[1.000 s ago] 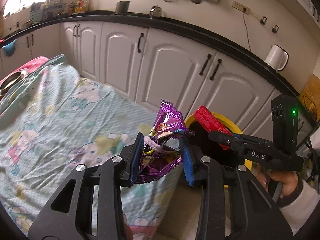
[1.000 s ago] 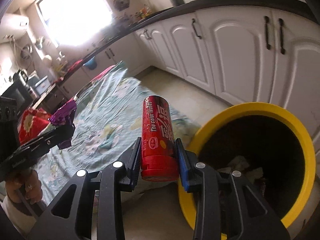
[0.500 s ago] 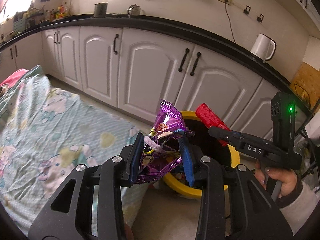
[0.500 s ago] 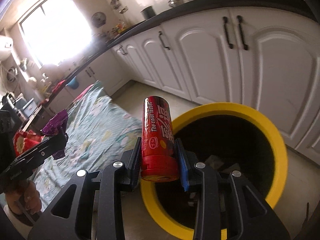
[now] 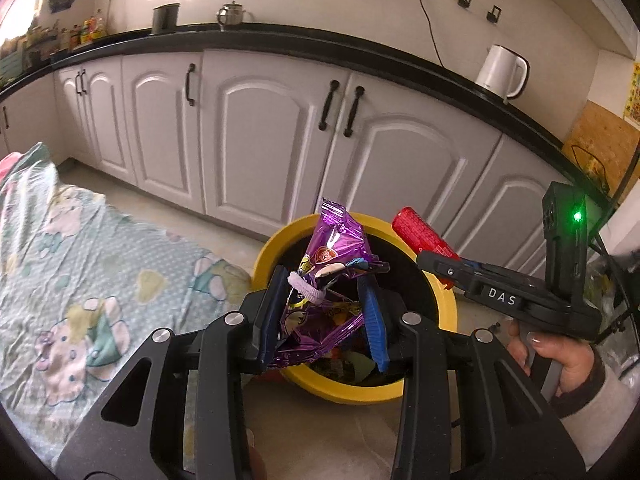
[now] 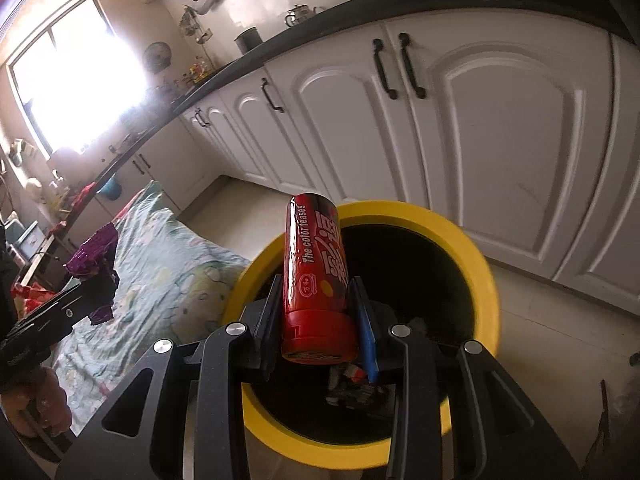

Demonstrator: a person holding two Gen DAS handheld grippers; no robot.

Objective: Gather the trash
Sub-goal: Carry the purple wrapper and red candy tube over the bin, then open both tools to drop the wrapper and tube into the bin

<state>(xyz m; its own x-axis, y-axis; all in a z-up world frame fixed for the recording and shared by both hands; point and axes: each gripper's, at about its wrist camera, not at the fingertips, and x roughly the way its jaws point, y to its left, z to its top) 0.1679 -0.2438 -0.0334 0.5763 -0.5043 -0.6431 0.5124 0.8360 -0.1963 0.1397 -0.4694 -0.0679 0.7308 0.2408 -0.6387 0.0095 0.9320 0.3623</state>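
Observation:
My left gripper (image 5: 324, 312) is shut on a crumpled purple snack wrapper (image 5: 332, 280) and holds it over the near rim of a yellow trash bin (image 5: 272, 240) with a black inside. My right gripper (image 6: 318, 320) is shut on a red cylindrical can (image 6: 316, 276) and holds it over the same bin (image 6: 480, 264). The can (image 5: 420, 232) and the right gripper also show in the left wrist view, above the bin's right side. The left gripper with the wrapper (image 6: 94, 252) shows at the left of the right wrist view. Some trash lies in the bin.
A table with a light green cartoon-print cloth (image 5: 80, 264) stands left of the bin. White kitchen cabinets (image 5: 260, 140) under a black counter run behind it. A white kettle (image 5: 502, 72) stands on the counter. The floor is pale tile.
Both grippers have moved from beside the table to above the bin, each still holding its item. The bin now fills more of both views.

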